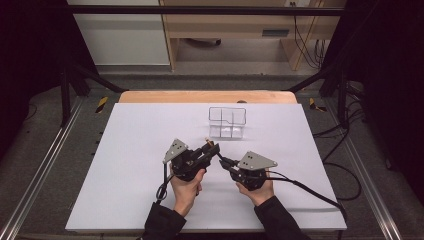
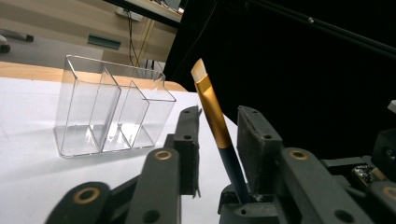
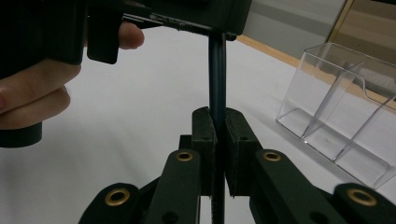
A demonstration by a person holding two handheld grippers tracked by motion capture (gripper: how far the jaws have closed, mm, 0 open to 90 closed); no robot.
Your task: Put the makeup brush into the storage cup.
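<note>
A person works at a white table (image 1: 125, 165) with a gripper in each hand. The right gripper (image 3: 219, 135) is clenched on the dark handle of a makeup brush (image 2: 215, 119), its two pads pressed against the handle from both sides. In the high view this right gripper (image 1: 223, 161) sits just beside the left gripper (image 1: 212, 148), near the middle of the table. The brush runs on between the jaws of the left gripper (image 2: 219, 140), with its gold collar and pale bristle tip rising above them. Those jaws stand a little apart from the brush on either side, so the left gripper is not gripping it. A clear plastic organizer (image 1: 227, 122) with several compartments stands upright farther back on the table, near the brush tip but apart from it.
</note>
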